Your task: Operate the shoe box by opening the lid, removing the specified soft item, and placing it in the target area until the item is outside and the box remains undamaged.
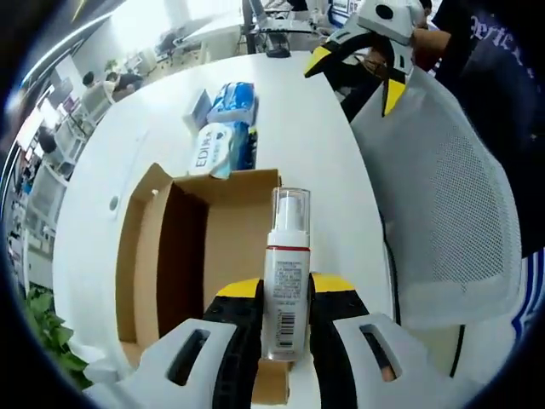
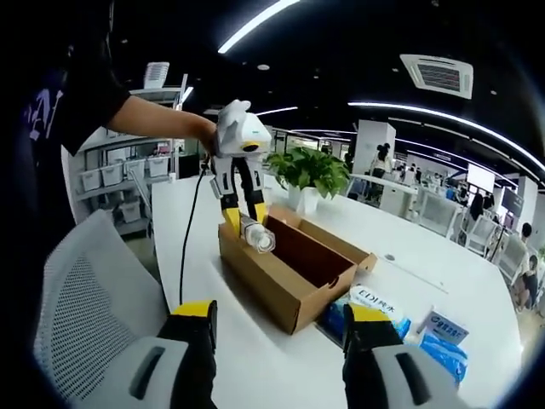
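My left gripper (image 1: 285, 319) clamps a clear pump bottle (image 1: 286, 273) by its body, cap pointing forward over the open shoe box (image 1: 170, 256), lifted clear so the cardboard isn't dragged. My right gripper (image 2: 281, 336) hangs wide and empty nearer the chair, tissue packs (image 2: 375, 302) just ahead on the bench (image 2: 255, 366).

the left gripper (image 2: 242, 217) is pointed downward over the near end of the table, its yellow-tipped jaws closed on a clear pump bottle (image 1: 286, 281). it is held from above by a hand (image 2: 204, 135) on a bare forearm extended from a dark short sleeve. the right gripper (image 2: 281, 328) is held low near the table's edge, jaws spread wide with nothing between them.
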